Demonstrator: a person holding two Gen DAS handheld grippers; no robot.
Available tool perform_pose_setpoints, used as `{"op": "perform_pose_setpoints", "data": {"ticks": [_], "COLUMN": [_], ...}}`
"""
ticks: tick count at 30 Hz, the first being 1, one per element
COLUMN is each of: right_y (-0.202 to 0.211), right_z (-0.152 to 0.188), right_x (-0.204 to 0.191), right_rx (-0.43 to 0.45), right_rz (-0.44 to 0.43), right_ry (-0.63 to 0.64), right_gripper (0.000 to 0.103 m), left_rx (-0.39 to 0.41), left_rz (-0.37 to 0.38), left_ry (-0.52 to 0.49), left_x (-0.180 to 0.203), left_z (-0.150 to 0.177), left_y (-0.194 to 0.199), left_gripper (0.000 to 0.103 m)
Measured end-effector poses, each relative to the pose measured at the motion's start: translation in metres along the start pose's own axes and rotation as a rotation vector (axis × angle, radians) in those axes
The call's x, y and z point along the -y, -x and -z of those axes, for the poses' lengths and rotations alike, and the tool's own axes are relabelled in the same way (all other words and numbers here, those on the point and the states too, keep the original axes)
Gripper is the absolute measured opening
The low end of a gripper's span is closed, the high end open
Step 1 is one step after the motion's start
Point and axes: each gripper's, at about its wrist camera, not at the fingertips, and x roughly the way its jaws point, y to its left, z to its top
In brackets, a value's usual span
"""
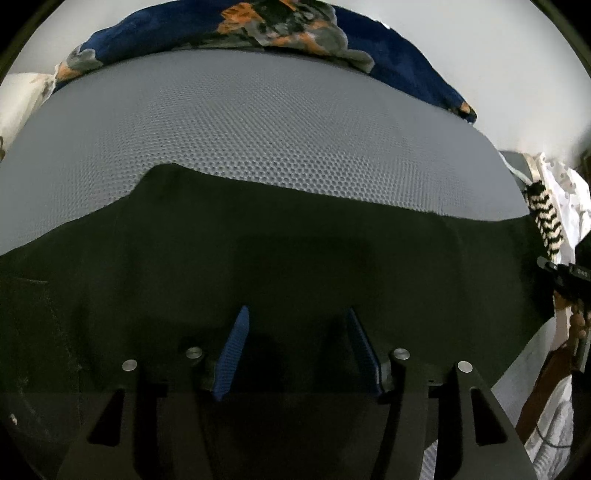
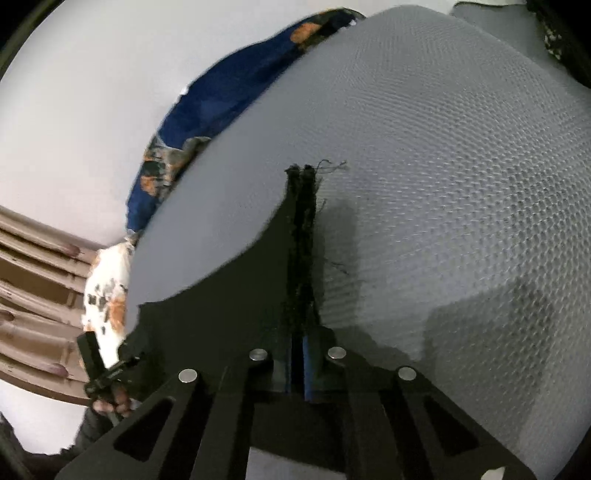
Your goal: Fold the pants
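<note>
The black pants (image 1: 280,251) lie spread on a grey mesh bed surface (image 1: 258,118). In the left wrist view my left gripper (image 1: 297,314) hovers just over the dark cloth with its blue pads (image 1: 236,343) wide apart and nothing between them. In the right wrist view my right gripper (image 2: 300,343) is shut on a frayed edge of the pants (image 2: 303,236), which rises in a narrow ridge from between the fingers, with the rest of the cloth hanging left. The other gripper (image 2: 107,373) shows at lower left in a hand.
A navy floral blanket (image 1: 236,22) is bunched along the far edge of the bed, also in the right wrist view (image 2: 236,92). A black-and-white zigzag cloth (image 1: 546,221) and white fabric lie at the right. A brown slatted headboard (image 2: 33,280) stands at left.
</note>
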Motion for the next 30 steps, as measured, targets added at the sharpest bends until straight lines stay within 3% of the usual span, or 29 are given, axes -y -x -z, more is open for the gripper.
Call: {"op": "perform_pose_setpoints", "data": {"ticks": [7,16,26,30], "right_y": [-0.001,-0.043,-0.145,-0.193], "right_z": [0.007,0.026,0.053,0.072], "right_x": [-0.075,-0.183,-0.274,-0.296], "right_rx": [0.006,-0.052,-0.183,-0.261], "right_rz": [-0.04,-0.093,-0.105,-0.062], "right_ry": [0.051,0.166,0.248,0.306], "right_gripper": [0.005,0.005,0.005,0.005], "left_rx": [0.099,0.189,0.245,0.252], "left_rz": [0.002,0.006,0.05,0.07], "left_ry": [0.03,0.09,0.18,0.199], "left_x": [-0.024,-0.078,-0.133,-0.144], "left_z": [0.006,0.021,0.042,0.045], "left_y": [0.04,0.089,0.117,0.12], "left_gripper": [0.056,0.056,0.056,0.056]}}
